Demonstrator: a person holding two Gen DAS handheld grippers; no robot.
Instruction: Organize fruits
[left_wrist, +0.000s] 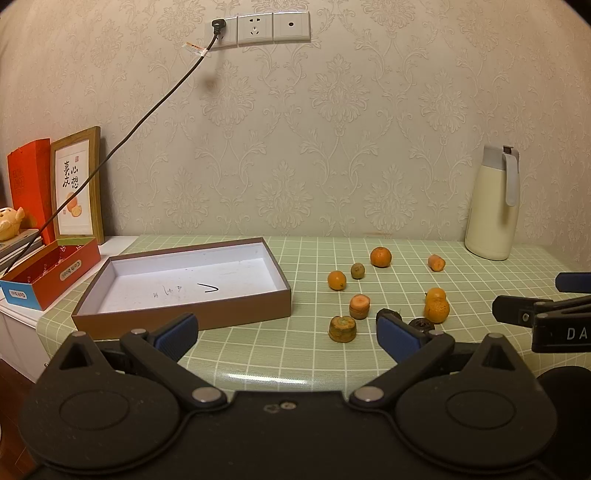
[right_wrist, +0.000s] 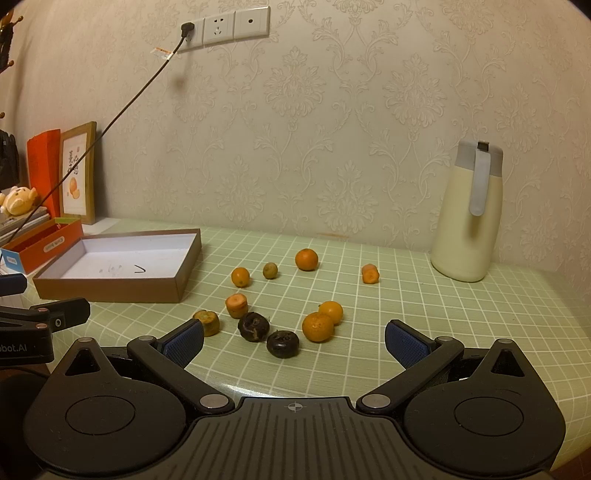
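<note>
Right wrist view: right gripper spread wide and holding nothing, low over the tabletop, probably lined up for a first pick, with two dark fruits just ahead between the jaws. Left gripper likewise wide and bare. Scattered oranges right of the shallow brown box, none inside, presumably awaiting transfer.

At the left of the frame, the framed picture bears the Chinese characters "心想事成". The orange box reads "Coin book". The right gripper shows "DA"; the left gripper shows "bot.AI".
</note>
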